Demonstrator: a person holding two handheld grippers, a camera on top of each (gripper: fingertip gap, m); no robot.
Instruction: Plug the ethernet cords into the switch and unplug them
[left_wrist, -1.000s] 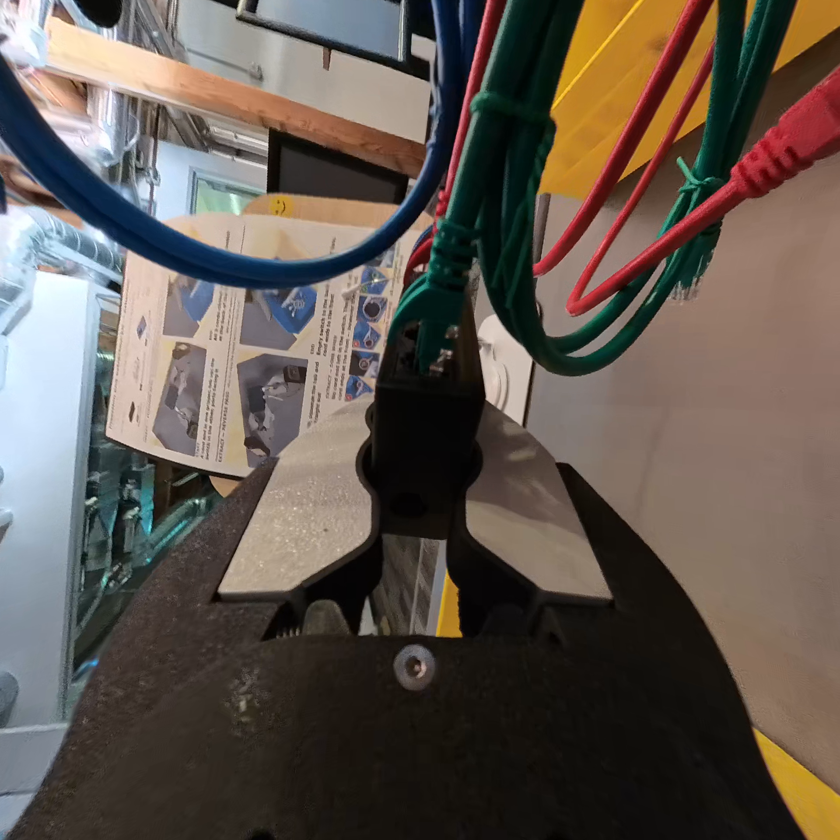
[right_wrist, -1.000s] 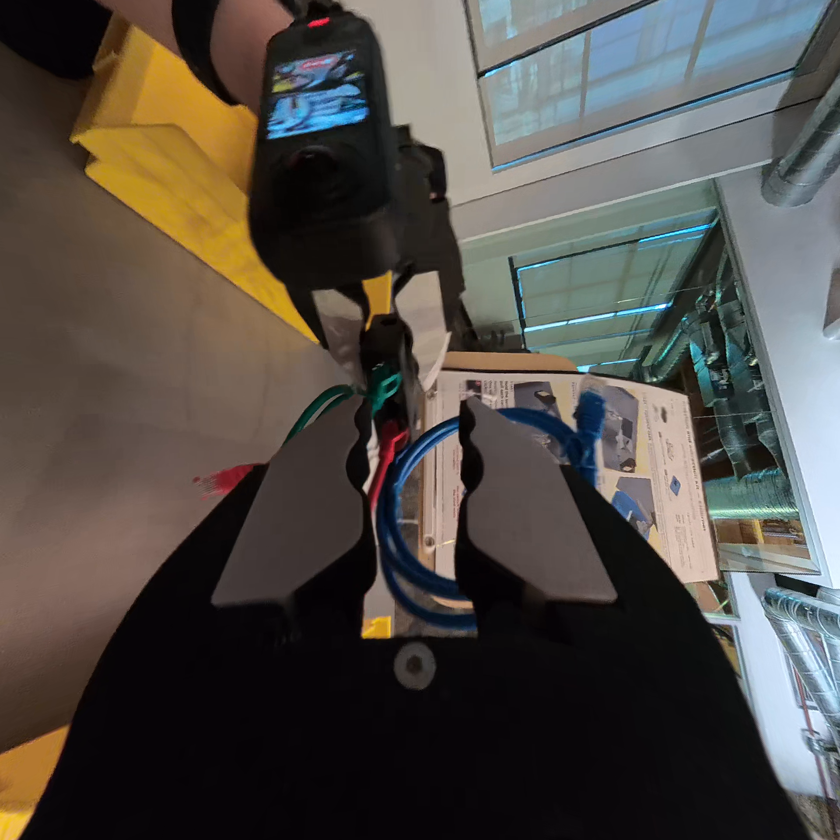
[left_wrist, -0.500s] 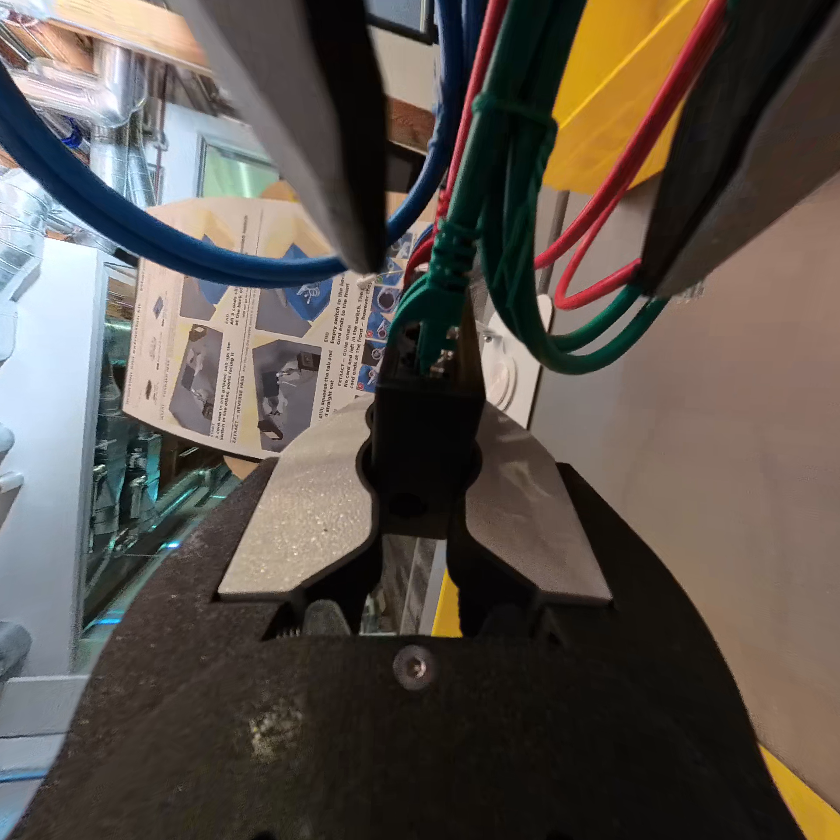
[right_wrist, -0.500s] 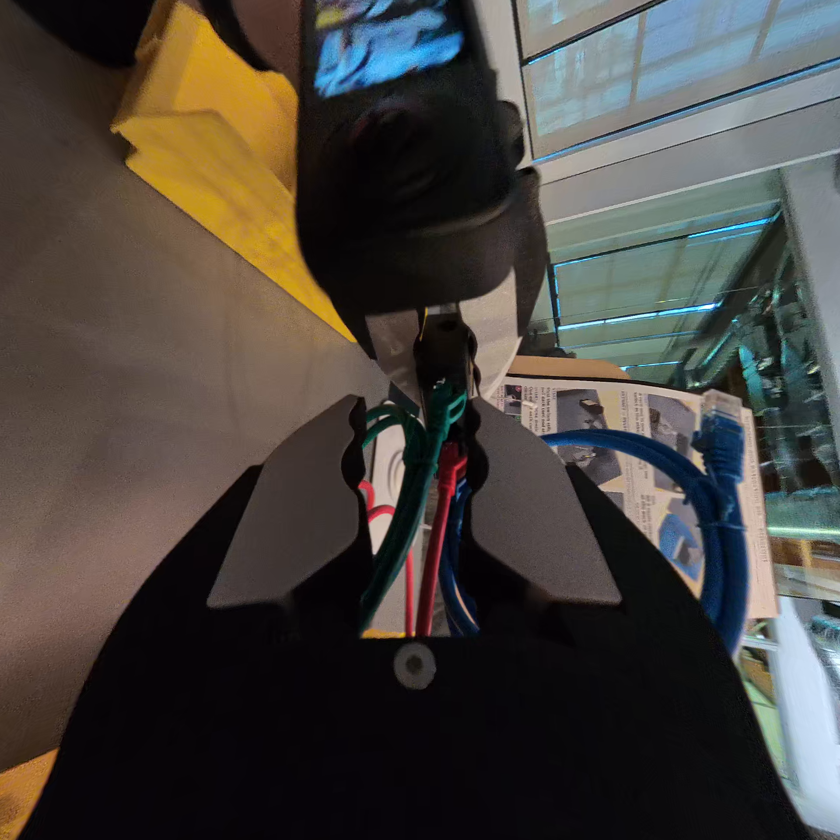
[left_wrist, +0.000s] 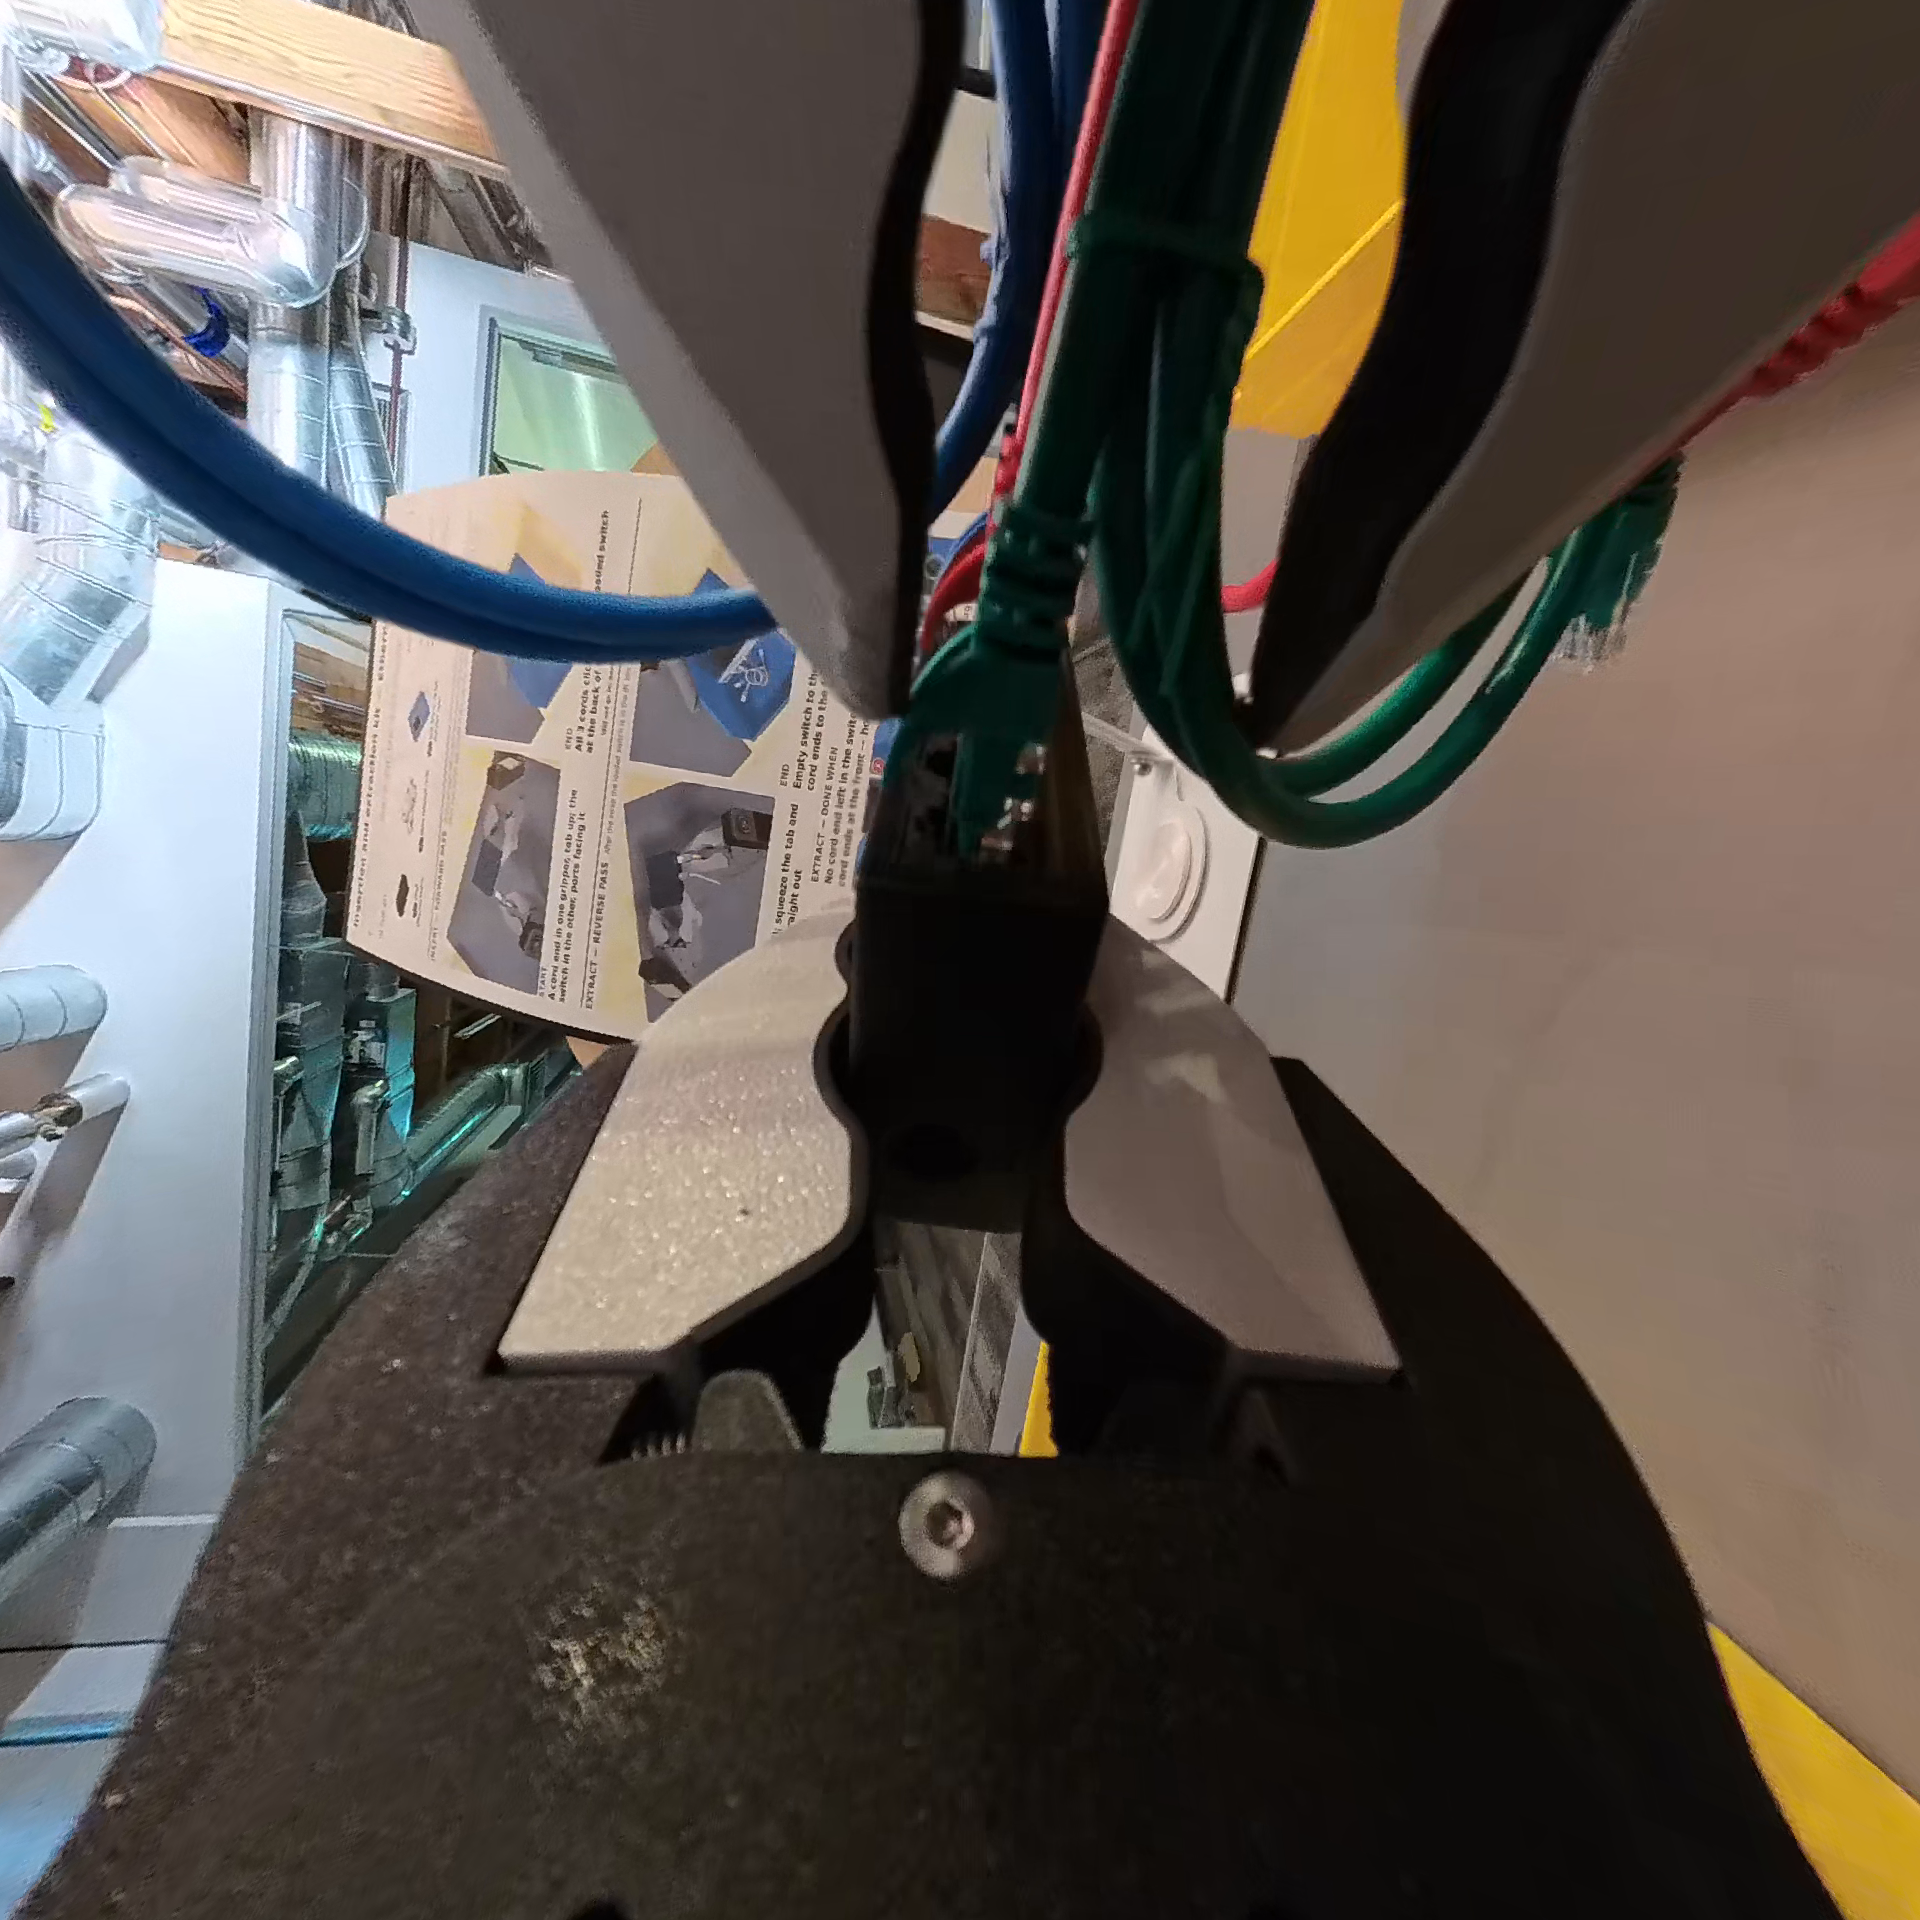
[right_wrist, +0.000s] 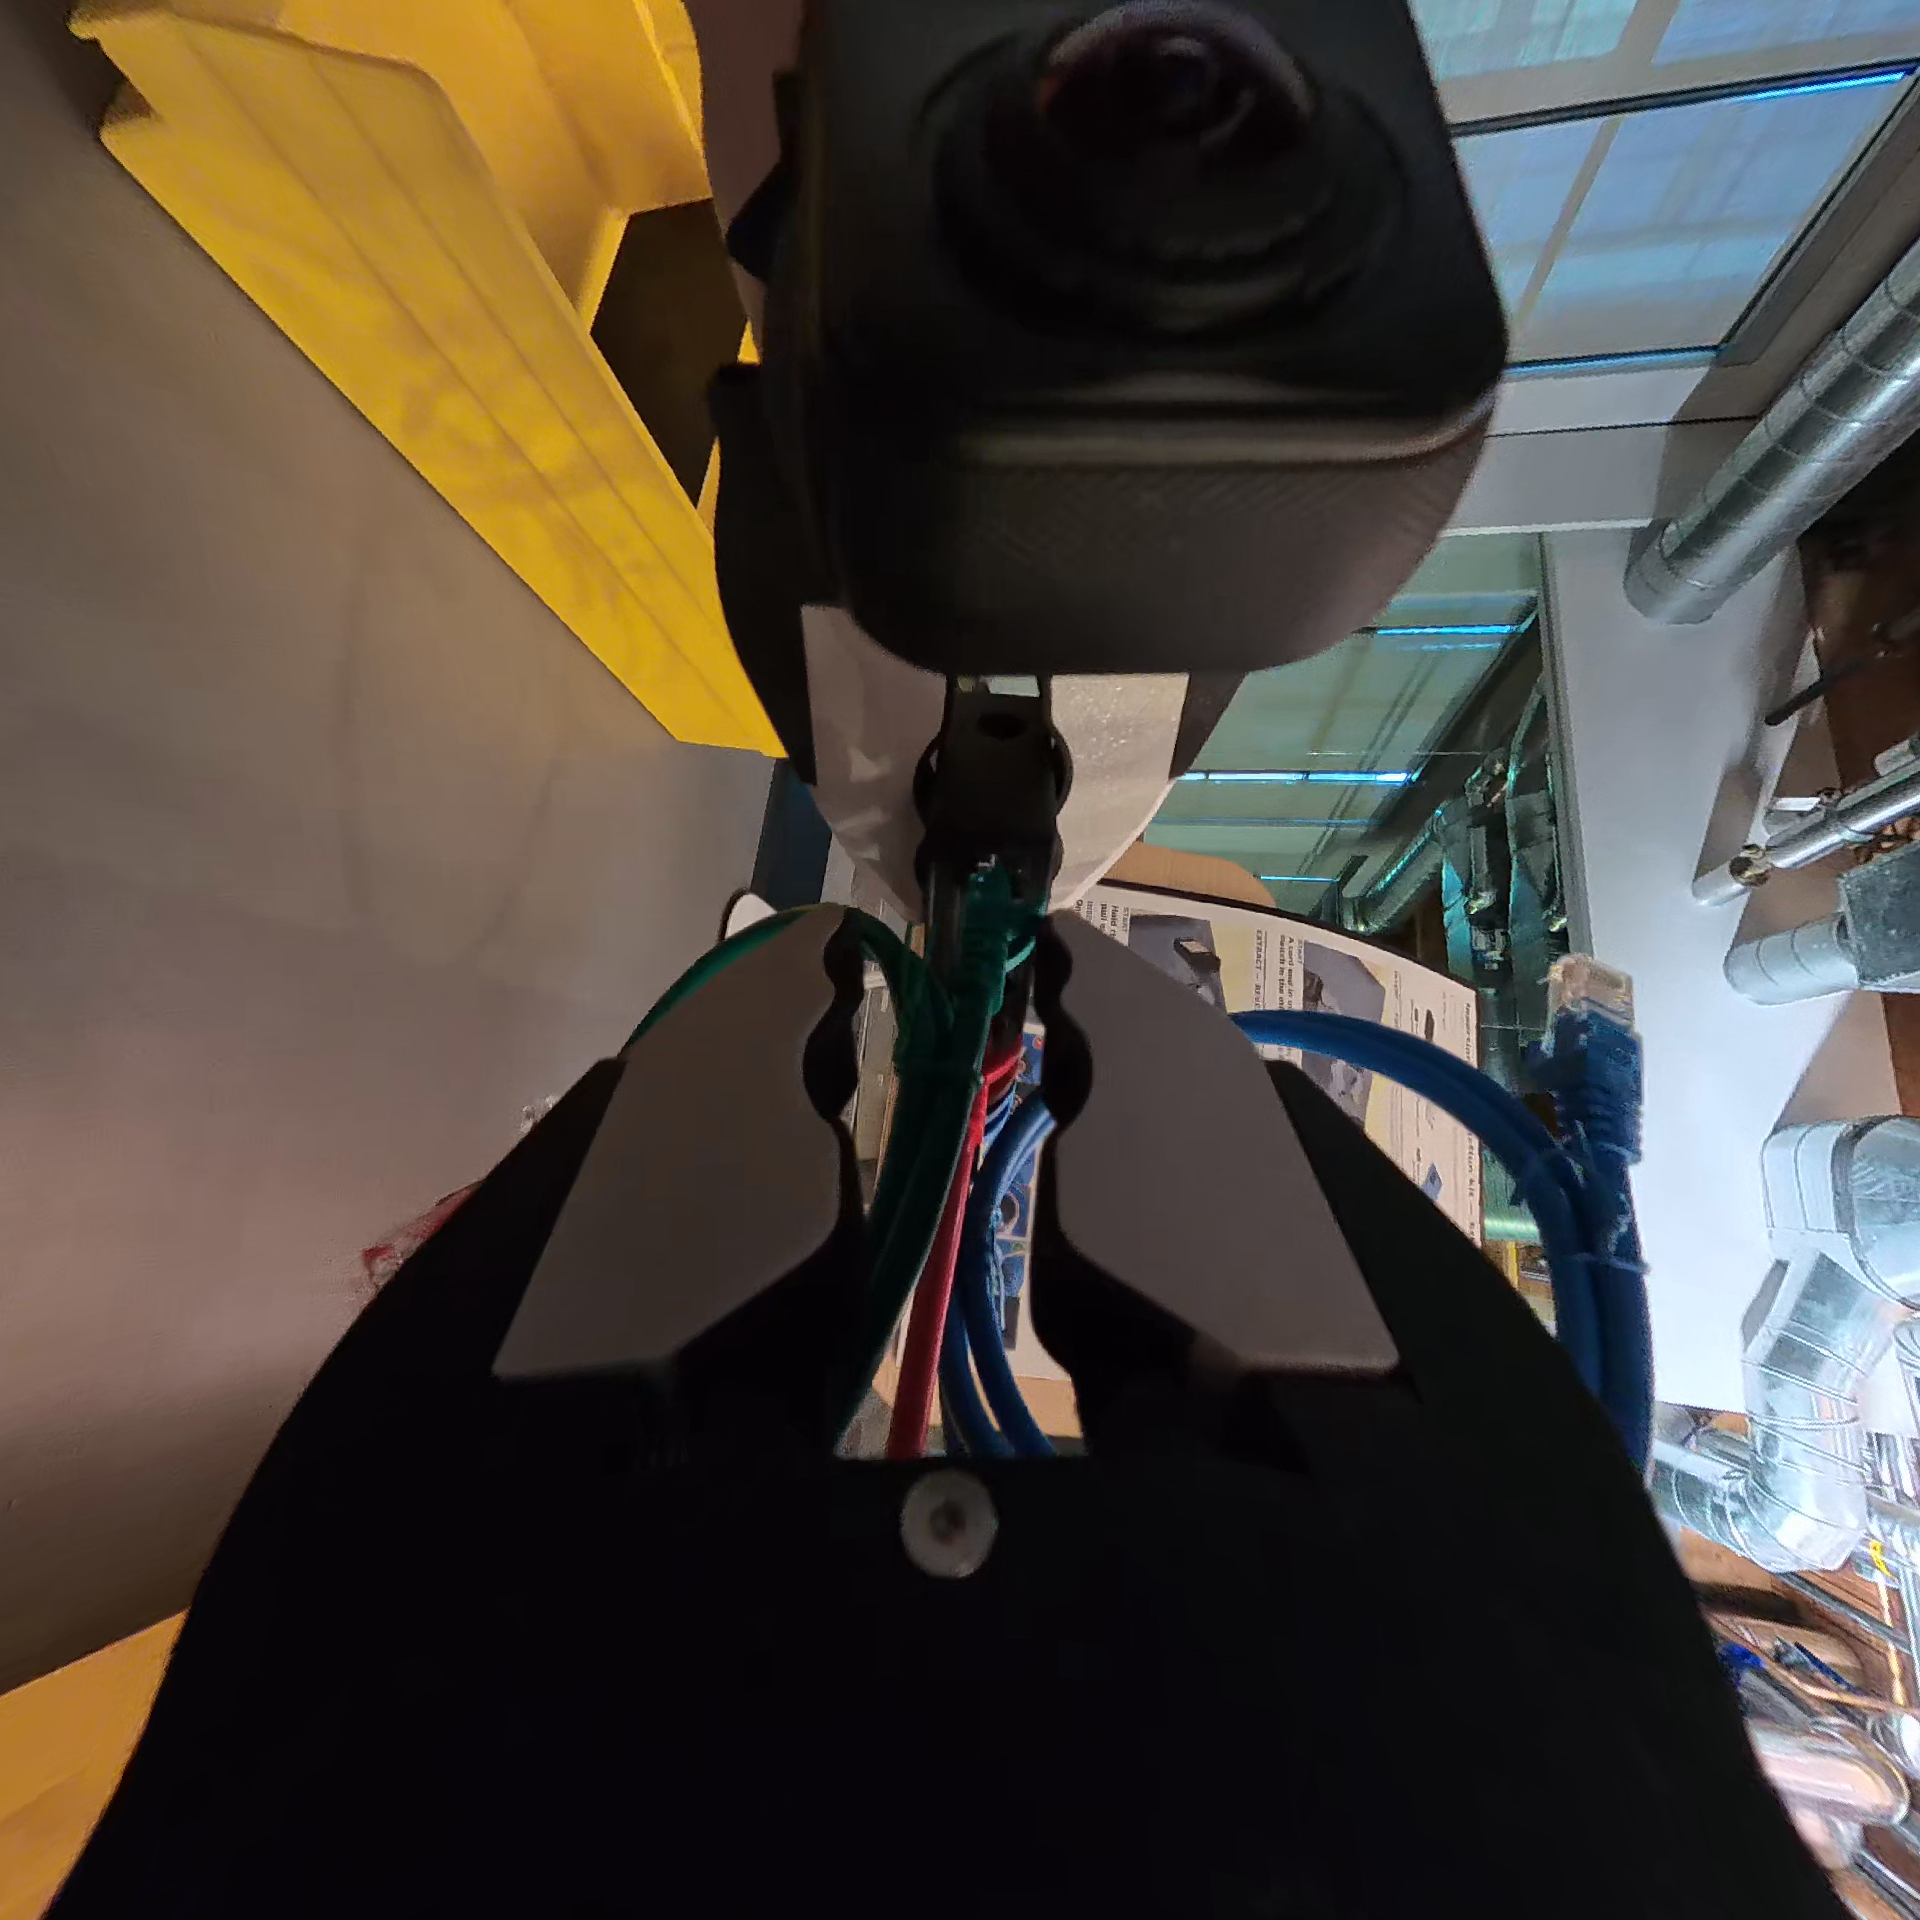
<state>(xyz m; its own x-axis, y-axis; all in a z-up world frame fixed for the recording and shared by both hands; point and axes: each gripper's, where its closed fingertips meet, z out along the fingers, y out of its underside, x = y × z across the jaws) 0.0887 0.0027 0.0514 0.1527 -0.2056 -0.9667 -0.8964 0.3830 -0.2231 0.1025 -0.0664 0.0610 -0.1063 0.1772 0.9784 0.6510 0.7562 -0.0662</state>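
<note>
My left gripper is shut on the small black switch and holds it up in the air. A green cord's plug sits in a port of the switch. Red and blue cords run alongside it, but their ends at the switch are hidden. My right gripper is open and faces the switch. Its fingertips straddle the green plug. The green, red and blue cords run back between its fingers. In the left wrist view its fingers reach down from above.
A grey table with yellow bins lies to one side. A printed instruction sheet stands behind the switch. Loose plugs hang free: blue, green and red. The left gripper's camera is close in front of my right gripper. The grippers' ends are close to 7 cm from one another.
My right gripper has moved in toward the switch; the cords now run between its open fingers, whose tips are at the green plug. My left gripper has kept its hold on the switch.
</note>
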